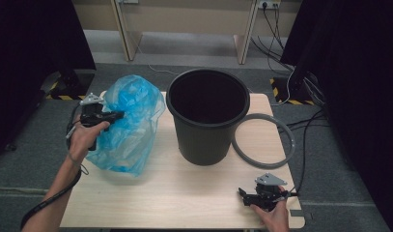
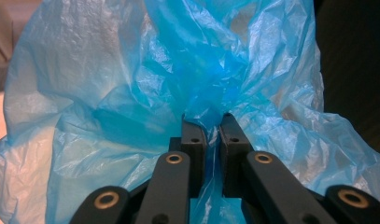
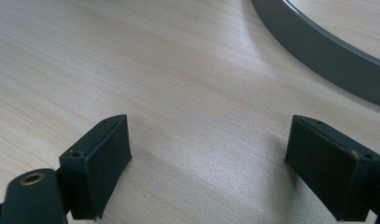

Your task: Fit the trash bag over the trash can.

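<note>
Blue bag [image 1: 129,125] pinched between closed left gripper [image 1: 118,115] pads; right gripper [image 1: 245,195] spread wide over bare table [image 1: 184,193]. One bag, one bucket [image 1: 207,116], one ring [image 1: 264,140].

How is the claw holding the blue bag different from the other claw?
The left claw has its jaws shut on the blue bag, pinching a bunch of thin plastic; the right claw has its jaws wide apart with nothing between them. In the high view, the left claw is held up beside the black bucket, while the right claw sits low over the wooden table near the grey ring. Both are black and hand-held.
</note>
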`<move>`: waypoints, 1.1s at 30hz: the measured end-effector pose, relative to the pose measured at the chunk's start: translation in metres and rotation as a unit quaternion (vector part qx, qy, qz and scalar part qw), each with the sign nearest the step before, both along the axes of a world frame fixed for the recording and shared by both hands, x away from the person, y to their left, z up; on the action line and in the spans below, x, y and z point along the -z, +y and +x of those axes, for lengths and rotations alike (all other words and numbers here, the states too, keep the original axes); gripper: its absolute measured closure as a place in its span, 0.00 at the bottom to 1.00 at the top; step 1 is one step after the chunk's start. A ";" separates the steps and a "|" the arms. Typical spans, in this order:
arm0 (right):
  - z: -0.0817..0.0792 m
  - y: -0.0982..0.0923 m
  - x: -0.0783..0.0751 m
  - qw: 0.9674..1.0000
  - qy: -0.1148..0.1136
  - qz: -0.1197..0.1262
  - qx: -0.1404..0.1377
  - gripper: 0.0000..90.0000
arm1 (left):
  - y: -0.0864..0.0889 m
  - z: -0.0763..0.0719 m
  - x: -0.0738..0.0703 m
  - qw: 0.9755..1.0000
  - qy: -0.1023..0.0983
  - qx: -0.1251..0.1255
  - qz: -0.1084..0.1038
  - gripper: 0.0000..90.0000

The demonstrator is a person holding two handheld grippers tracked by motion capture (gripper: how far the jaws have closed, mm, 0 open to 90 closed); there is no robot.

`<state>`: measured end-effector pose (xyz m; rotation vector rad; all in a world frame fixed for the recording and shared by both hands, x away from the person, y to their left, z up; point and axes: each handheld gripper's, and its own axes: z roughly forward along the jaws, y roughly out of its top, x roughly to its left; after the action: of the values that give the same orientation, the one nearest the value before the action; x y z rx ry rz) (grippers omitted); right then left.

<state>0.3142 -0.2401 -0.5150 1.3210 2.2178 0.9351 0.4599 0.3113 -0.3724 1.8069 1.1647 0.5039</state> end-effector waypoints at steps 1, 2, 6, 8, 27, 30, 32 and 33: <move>0.000 0.000 0.000 1.000 -0.001 -0.001 -0.001 0.16 | 0.001 -0.004 -0.014 1.000 -0.007 0.008 -0.006 0.93; 0.000 0.000 0.000 1.000 -0.001 -0.001 -0.001 0.16 | 0.001 -0.006 -0.021 1.000 -0.012 0.012 -0.009 0.93; 0.001 0.000 0.000 1.000 -0.002 -0.001 -0.002 0.16 | 0.001 -0.010 -0.051 0.999 -0.032 0.017 0.000 0.93; 0.001 0.000 0.000 1.000 -0.002 -0.002 -0.002 0.16 | 0.001 -0.012 -0.066 0.999 -0.043 0.020 -0.006 0.93; 0.001 0.000 0.000 1.000 -0.002 -0.001 -0.002 0.16 | -0.072 0.002 -0.162 0.991 -0.096 0.080 -0.041 0.92; 0.001 0.000 0.000 1.000 -0.002 -0.001 -0.002 0.16 | -0.093 0.009 -0.165 0.991 -0.090 0.091 -0.043 0.92; 0.001 0.000 0.000 1.000 -0.002 -0.001 -0.002 0.16 | -0.107 0.013 -0.167 0.990 -0.088 0.098 -0.040 0.92; 0.001 0.000 0.000 1.000 -0.002 -0.001 -0.002 0.16 | -0.114 0.015 -0.168 0.990 -0.087 0.101 -0.038 0.92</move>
<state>0.3148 -0.2402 -0.5152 1.3132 2.2176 0.9361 0.4747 0.1969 -0.2042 1.7536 0.8606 0.4808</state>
